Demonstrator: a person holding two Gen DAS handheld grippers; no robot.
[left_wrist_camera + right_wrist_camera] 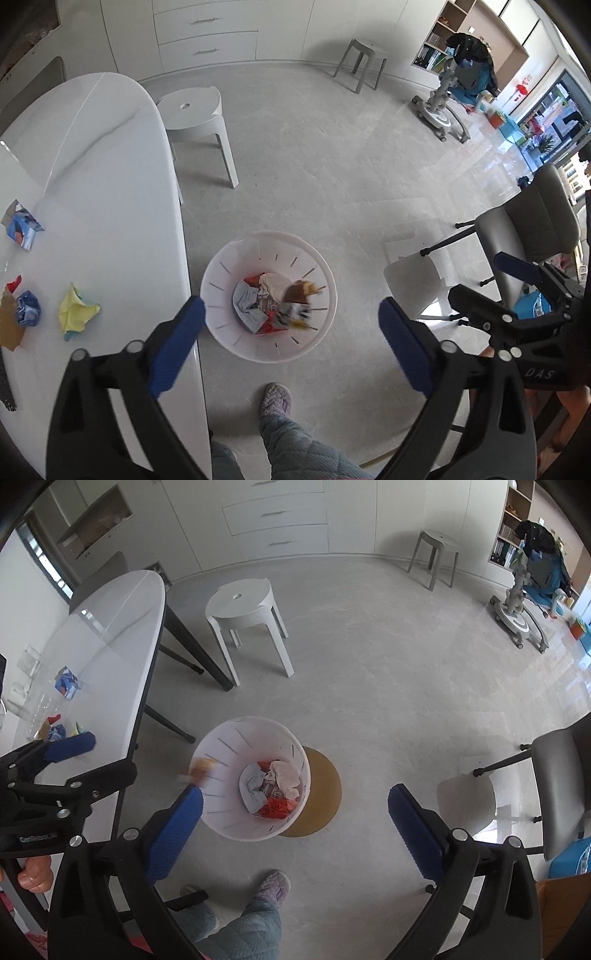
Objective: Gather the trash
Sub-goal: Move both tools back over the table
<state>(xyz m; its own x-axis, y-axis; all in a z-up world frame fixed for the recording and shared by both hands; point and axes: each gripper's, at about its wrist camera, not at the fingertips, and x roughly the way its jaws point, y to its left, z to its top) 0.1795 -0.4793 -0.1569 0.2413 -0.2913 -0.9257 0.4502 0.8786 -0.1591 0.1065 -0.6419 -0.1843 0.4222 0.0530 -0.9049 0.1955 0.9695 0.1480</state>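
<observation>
Hovering with jaws spread wide and empty, the left gripper [291, 343] and right gripper [295, 827] look down into a white slotted plastic wastebasket [221, 295] holding crumpled trash [269, 302]. Left of them, a crumpled yellow paper [75, 308] and blue wrappers [27, 308] lie on the white tabletop [110, 206]. Beyond stands a white plastic stool [195, 114].

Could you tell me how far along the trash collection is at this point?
Partly done. The white bin on the floor already holds crumpled wrappers and paper. Both the left gripper and the right gripper stand open over it with nothing between their fingers, and a blurred brown scrap shows at the bin's rim. Left on the table: a yellow wad, a blue wad, a blue-and-white wrapper and some red and brown scraps.
</observation>
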